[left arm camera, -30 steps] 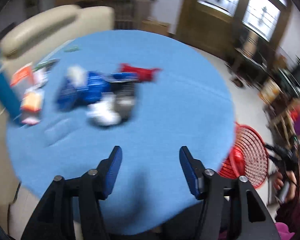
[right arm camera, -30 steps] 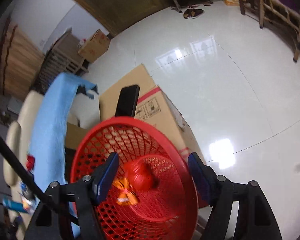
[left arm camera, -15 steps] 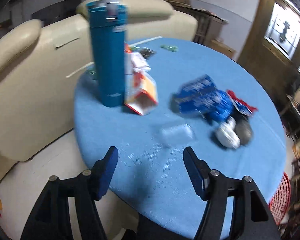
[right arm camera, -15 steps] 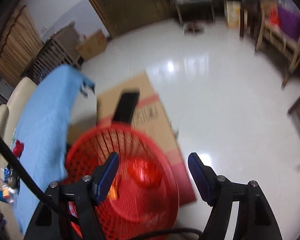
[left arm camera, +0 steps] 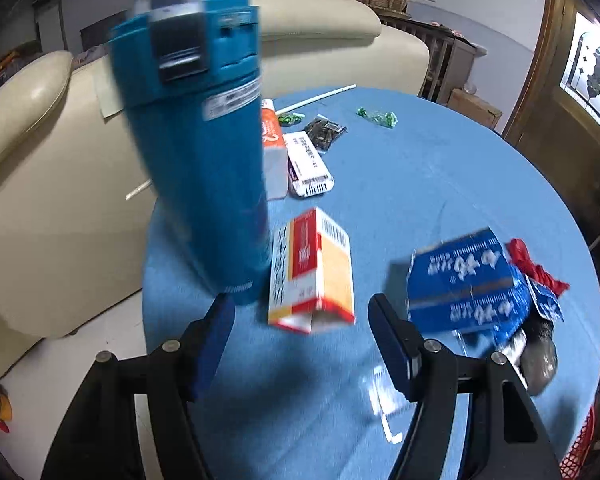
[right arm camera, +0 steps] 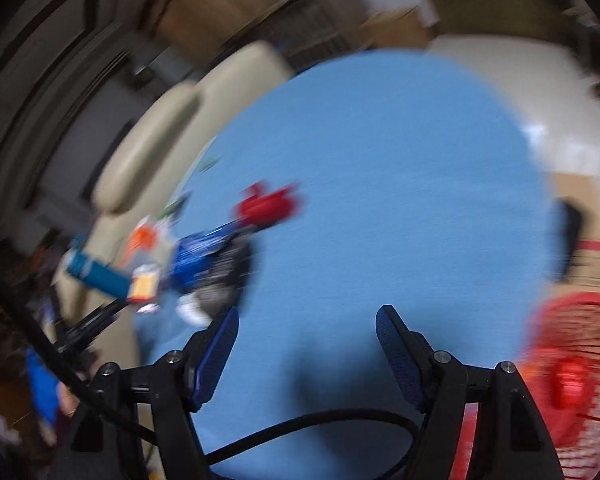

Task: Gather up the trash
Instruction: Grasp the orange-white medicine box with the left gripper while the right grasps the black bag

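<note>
The left hand-held gripper [left arm camera: 300,316] hangs with jaws apart, just widened and empty, over a crumpled red-and-white carton [left arm camera: 312,276] on the blue cloth surface [left arm camera: 420,184], so reaching for trash is the step; next, close on its soft cardboard without knocking the smooth bottle [left arm camera: 204,152] alongside. The right hand-held gripper [right arm camera: 306,344] is also released and empty, with the red mesh basket [right arm camera: 572,380] low at its right.

Left wrist view: looks steeply down along its two fingers from close above the near edge of the round blue table [left arm camera: 420,184], facing the cream sofa [left arm camera: 52,168] behind it; the teal flask [left arm camera: 204,152] stands very near the lens. Right wrist view: heavily blurred, looks down across the same table [right arm camera: 400,208] from farther back, red basket [right arm camera: 572,376] at lower right. Shared ground: tabletop, sofa, flask [right arm camera: 96,272] and the blue packet [left arm camera: 468,284] [right arm camera: 200,252].
</note>
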Motion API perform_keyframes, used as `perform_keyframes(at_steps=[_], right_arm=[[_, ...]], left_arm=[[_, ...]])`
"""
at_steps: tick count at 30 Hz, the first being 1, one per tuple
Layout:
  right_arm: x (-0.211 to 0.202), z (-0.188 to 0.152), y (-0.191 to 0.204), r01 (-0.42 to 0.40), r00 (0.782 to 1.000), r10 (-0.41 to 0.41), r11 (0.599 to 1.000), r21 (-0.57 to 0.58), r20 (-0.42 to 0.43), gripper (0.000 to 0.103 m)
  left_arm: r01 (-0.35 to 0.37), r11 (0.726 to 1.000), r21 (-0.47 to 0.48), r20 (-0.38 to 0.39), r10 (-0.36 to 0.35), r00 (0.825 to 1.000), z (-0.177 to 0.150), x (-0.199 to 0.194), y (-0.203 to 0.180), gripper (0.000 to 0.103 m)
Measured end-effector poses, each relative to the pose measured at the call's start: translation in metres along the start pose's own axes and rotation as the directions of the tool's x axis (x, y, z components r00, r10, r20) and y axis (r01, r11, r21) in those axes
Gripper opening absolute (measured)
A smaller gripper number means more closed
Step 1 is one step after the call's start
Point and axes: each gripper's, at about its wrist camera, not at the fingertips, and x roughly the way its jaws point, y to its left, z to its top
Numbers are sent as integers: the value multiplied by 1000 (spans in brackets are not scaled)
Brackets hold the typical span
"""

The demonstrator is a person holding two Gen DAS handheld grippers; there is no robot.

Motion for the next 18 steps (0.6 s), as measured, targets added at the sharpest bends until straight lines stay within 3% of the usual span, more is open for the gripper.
perform_keyframes(at_steps=[4,8,11,13,15,18], right_arm=[[65,12,40,-41,997,40,999,-17,-65,75],[105,19,58,28,995,-28,1000,1,-97,74],[129,21,61,106,985,-104,994,10,-138,73],[144,20,63,131,978,-129,991,4,-161,67],[153,16,64,140,974,-140,990,-16,-178,49],[153,9,66,134,978,-140,990,-48,-155,39]], left_arm=[[12,1000,18,-17,-12,1000,9,17,-9,70],[-9,1000,30,-56,11,998,9,35,-14,70],[15,1000,7,-103,-14,995,6,53,-13,70],[12,1000,-10,-123,-13,992,4,63,-11,69],[36,999,-25,-146,-40,989,0,72,-9,47],[81,995,-57,-154,-88,984,-4,78,-4,46]])
